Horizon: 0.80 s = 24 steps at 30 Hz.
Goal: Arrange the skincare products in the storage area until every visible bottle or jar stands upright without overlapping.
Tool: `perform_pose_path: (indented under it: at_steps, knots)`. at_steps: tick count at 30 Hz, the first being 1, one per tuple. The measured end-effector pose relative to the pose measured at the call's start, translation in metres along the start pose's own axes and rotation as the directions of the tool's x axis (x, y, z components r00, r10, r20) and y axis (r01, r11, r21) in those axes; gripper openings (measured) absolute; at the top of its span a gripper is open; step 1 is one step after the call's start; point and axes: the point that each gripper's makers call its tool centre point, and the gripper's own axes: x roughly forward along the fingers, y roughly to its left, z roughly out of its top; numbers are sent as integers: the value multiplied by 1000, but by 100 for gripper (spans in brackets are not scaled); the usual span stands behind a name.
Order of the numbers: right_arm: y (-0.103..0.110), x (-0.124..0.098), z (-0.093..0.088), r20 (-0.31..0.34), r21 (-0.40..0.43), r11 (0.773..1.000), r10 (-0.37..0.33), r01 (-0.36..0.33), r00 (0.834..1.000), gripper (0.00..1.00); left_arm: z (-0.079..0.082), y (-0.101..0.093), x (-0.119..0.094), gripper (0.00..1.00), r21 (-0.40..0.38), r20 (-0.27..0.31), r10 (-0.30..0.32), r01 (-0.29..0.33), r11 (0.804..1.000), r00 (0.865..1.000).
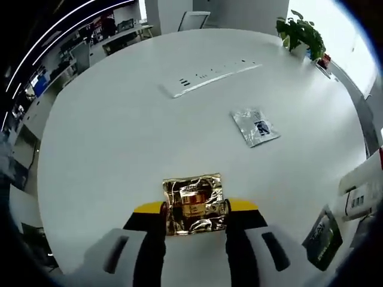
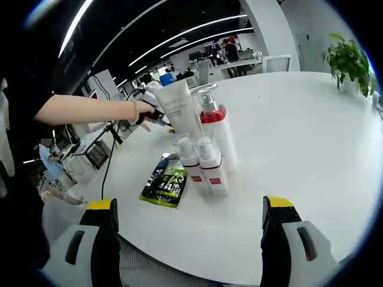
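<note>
We are holding a gold packet point(image 1: 193, 204) in the left gripper point(image 1: 194, 220); the right gripper point(image 2: 188, 224), jaws wide, is risking knocking the near bottles point(image 2: 203, 162).

- Both views are brightly and evenly lit; the white table point(image 1: 119, 137) is rendered almost shadowless.
- In the right gripper view, long ceiling light strips point(image 2: 179, 36) are seen against a dark ceiling.
- Overexposure is seen behind the potted plant point(image 1: 302, 33) in the left gripper view, where daylight is blown out.
- Sharp glare is thrown off the crinkled gold foil packet point(image 1: 194, 203) and the silver sachet point(image 1: 255, 126).
- Straight lines are bent strongly toward the edges by the fisheye lens.
- The far background is softened and smeared.
</note>
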Motion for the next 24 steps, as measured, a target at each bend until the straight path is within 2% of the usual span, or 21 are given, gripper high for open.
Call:
perform_pose_path:
  at_steps: [3, 8, 10, 24]
  knots:
    - [-1, 0, 0, 4, 2, 1000, -1, 1, 1000, 100, 4, 5, 3, 33, -12, 9, -5, 6, 1000, 1000]
    - [0, -1, 1, 6, -3, 1000, -1, 1, 1000, 100, 1, -2, -6, 32, -1, 7, -10, 10, 1000, 1000]
    - [0, -1, 1, 8, -4, 1000, -1, 1, 1000, 100, 4, 7, 2, 32, -3, 8, -12, 12, 1000, 1000]
    - [4, 0, 3, 14, -12, 1000, 16, -16, 1000, 100, 9, 17, -6, 31, -9, 60, -20, 21, 1000, 998]
